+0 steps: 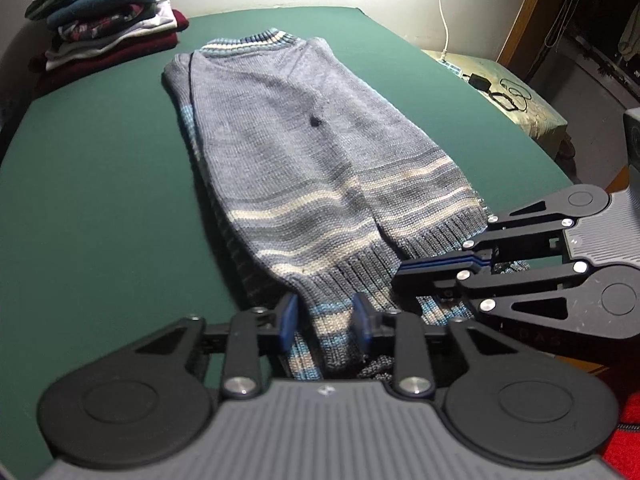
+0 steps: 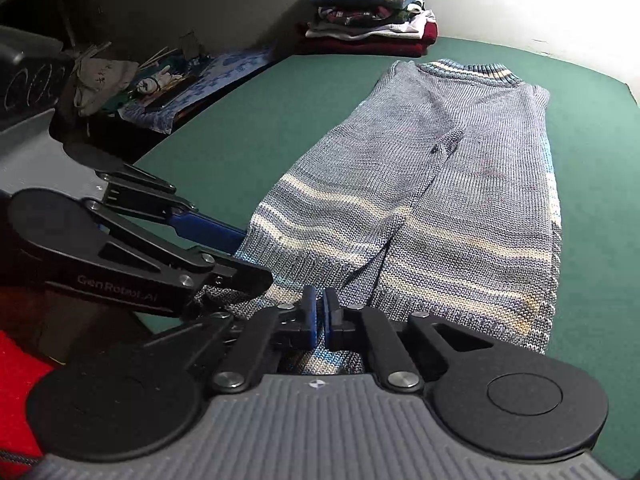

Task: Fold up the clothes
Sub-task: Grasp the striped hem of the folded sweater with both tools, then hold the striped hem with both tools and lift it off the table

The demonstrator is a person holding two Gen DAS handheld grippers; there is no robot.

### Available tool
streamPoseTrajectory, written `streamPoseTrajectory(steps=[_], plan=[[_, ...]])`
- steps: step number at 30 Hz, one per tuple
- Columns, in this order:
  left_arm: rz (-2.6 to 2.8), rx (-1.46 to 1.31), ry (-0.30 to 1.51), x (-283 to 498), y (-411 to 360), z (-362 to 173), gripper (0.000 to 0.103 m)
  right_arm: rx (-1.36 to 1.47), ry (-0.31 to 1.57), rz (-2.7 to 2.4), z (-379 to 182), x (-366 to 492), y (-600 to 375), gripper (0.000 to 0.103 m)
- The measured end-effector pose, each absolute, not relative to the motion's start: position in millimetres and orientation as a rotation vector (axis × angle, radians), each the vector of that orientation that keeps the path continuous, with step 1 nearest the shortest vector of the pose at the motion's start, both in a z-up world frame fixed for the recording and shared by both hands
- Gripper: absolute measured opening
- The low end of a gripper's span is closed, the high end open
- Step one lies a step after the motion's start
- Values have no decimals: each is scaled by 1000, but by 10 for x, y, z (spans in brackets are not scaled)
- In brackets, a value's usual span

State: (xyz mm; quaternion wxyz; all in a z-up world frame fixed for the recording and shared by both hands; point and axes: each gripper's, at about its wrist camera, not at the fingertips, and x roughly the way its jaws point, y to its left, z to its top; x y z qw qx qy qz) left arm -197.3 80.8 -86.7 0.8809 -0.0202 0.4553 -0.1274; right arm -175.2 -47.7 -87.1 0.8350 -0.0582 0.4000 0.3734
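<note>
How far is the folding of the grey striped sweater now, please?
Done: the sweater lies narrow on the green table, its sides and sleeves already folded in, beside a stack of folded clothes. In hand: the left gripper and right gripper both pinch its near hem end. Left: fold the hem up toward the collar, then probably add it to the stack.

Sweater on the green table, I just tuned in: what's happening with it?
A person is folding the grey striped sweater on the green table with two handheld grippers. Its sides are already folded in, so it lies as a long narrow strip. The left gripper is clamped on the near hem, and the right gripper is shut on the hem beside it. A stack of folded clothes sits at the far corner.
</note>
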Motion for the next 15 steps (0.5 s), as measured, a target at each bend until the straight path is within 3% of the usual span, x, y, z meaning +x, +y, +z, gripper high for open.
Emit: streamPoseTrajectory(steps=[1, 2, 15], plan=[[-265, -46, 942, -1984, 822, -857, 5, -124, 848, 790, -871, -1749, -478, 4], [-268, -53, 937, -1992, 837, -846, 3, -125, 846, 791, -868, -1750, -478, 4], [-249, -1, 952, -2092, 882, -874, 2, -163, 849, 856, -827, -1795, -410, 1]])
